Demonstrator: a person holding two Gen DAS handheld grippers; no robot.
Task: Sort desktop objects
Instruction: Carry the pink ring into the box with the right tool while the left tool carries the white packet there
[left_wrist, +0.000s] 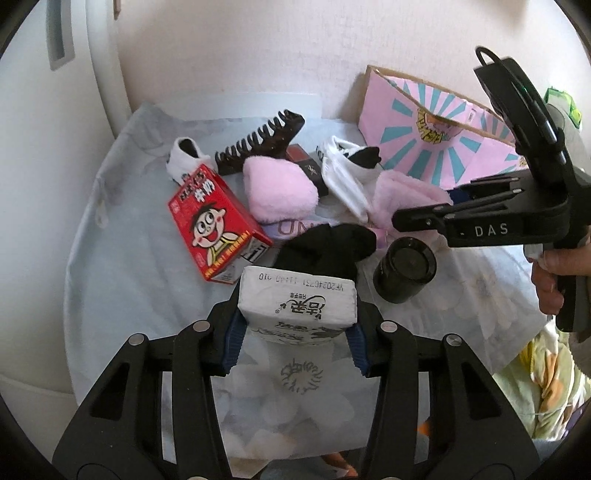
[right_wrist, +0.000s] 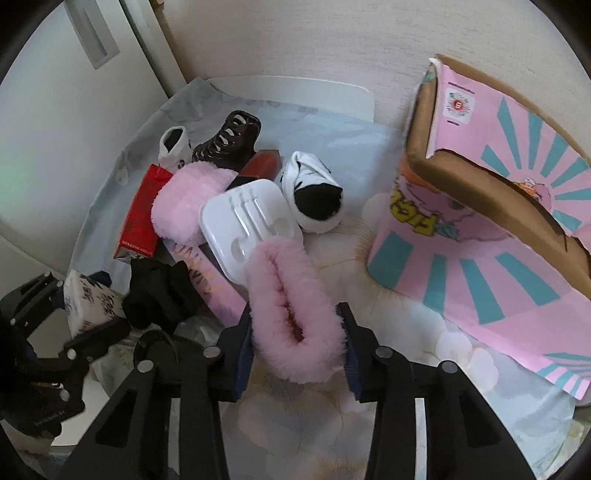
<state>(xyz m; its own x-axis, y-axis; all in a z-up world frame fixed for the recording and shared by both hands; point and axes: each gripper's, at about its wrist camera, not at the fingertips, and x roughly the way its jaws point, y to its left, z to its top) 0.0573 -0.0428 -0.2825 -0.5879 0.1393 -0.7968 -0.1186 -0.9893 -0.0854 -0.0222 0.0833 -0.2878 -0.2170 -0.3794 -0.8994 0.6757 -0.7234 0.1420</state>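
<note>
Right wrist: tissue pack (right_wrist: 92, 302) half hidden.

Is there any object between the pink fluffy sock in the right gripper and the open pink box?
Nothing visible. The right gripper grips the pink fluffy sock, and only bare floral cloth lies between it and the pink box.

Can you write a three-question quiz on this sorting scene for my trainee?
1. True or false: the left gripper is closed on the tissue pack.
2. What lies between the right gripper's pads? A) black sock B) pink fluffy sock C) red carton
3. Name the dark toothed item behind the red carton.

Key: 1 true. 2 B, the pink fluffy sock. 3 the hair claw.
</note>
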